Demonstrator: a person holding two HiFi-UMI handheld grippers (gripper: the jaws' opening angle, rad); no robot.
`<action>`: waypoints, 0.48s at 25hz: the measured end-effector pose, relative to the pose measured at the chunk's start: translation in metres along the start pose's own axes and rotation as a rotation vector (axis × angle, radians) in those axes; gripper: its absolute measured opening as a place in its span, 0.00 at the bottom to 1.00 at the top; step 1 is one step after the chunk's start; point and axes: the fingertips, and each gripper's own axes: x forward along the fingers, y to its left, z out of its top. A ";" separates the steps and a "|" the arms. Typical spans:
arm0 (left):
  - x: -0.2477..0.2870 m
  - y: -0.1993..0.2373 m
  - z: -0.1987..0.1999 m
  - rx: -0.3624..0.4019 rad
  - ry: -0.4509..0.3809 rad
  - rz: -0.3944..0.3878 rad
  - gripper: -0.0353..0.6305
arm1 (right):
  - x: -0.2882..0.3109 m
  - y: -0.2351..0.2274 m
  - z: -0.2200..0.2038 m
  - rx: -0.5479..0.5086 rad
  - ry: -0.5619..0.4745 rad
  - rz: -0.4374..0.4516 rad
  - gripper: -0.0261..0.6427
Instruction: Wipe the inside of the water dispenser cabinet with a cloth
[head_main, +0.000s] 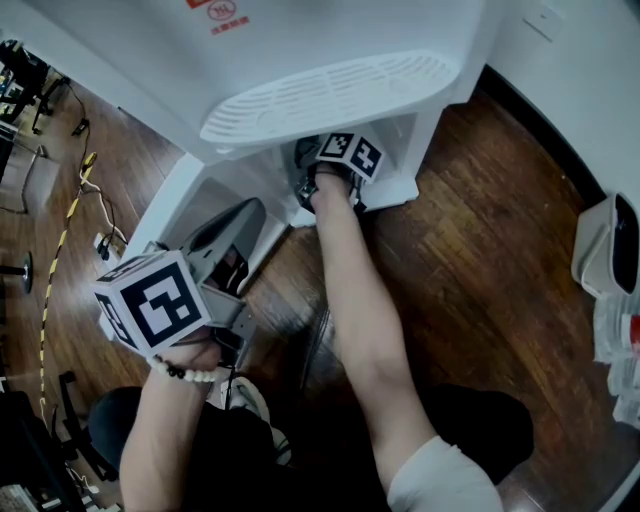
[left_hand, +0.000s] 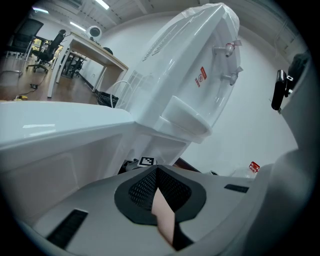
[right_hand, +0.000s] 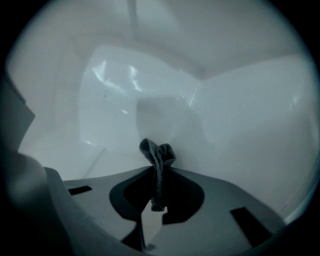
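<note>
Dark cloth (right_hand: 159, 156) pinched between right gripper (right_hand: 157, 176) fingers, cloth tip shown against pale inner wall of water dispenser cabinet (right_hand: 125, 90), upper centre of head view. Left gripper (left_hand: 157, 171) fingers pressed together, nothing held, positioned outside cabinet at lower left.

Dark wood floor (head_main: 500, 230) fills the head view. At its left a yellow-and-black striped cord (head_main: 60, 250) trails over the boards near a white plug block (head_main: 103, 243). At the right edge stands a white bin (head_main: 590, 250) with a dark top. The left gripper view shows a pale-topped desk (left_hand: 97, 52) on white legs, black office chairs (left_hand: 47, 50) beside it, and strip lights (left_hand: 102, 4) overhead.
</note>
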 end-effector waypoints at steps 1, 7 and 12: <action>-0.001 0.000 0.000 -0.003 -0.002 -0.001 0.04 | 0.002 0.002 -0.005 -0.008 0.017 0.010 0.10; -0.003 0.002 -0.001 -0.024 -0.006 -0.005 0.04 | 0.000 0.000 -0.012 -0.039 0.021 -0.012 0.10; 0.000 -0.005 0.001 0.010 0.000 -0.003 0.04 | -0.026 -0.021 0.021 -0.037 -0.123 -0.118 0.10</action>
